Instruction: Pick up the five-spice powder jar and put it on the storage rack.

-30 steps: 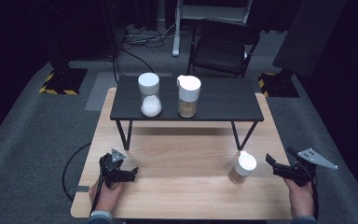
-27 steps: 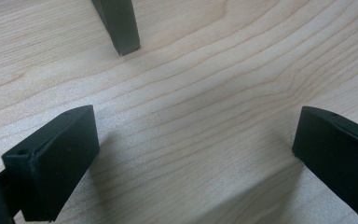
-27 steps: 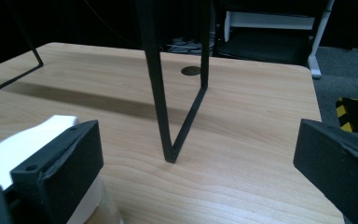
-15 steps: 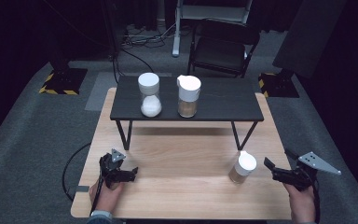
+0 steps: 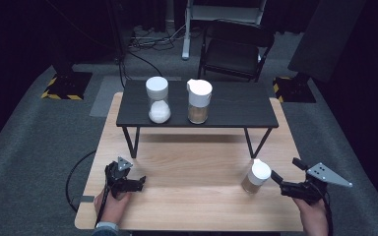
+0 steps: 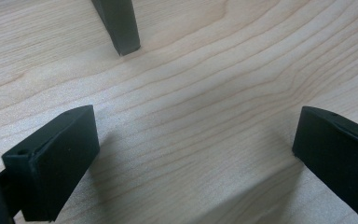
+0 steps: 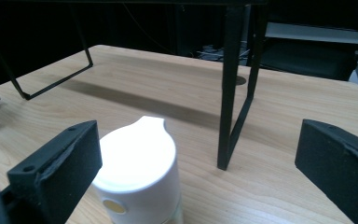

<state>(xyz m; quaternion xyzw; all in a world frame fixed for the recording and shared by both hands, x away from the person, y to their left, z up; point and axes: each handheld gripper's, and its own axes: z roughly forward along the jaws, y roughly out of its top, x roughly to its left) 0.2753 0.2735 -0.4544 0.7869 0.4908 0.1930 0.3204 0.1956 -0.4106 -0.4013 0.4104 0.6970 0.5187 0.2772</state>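
Observation:
A small jar [image 5: 256, 176] with a white spouted lid and brown contents stands on the wooden table [image 5: 197, 162] at the right. In the right gripper view the jar [image 7: 137, 179] sits close in front, near the left jaw and touching neither jaw. My right gripper [image 5: 286, 172] is just right of the jar and open [image 7: 200, 158]. My left gripper [image 5: 130, 181] rests low at the table's front left, open [image 6: 191, 154] over bare wood.
A black riser shelf [image 5: 236, 110] stands across the back of the table. It carries a jar of white powder [image 5: 158, 101] and a jar of brown grains [image 5: 199, 102]. One riser leg [image 7: 230, 93] stands just behind the small jar. A black chair [image 5: 236, 46] is beyond the table.
My right gripper has shifted slightly toward the table's front and a little nearer the small jar. The left gripper and the jars have stayed put.

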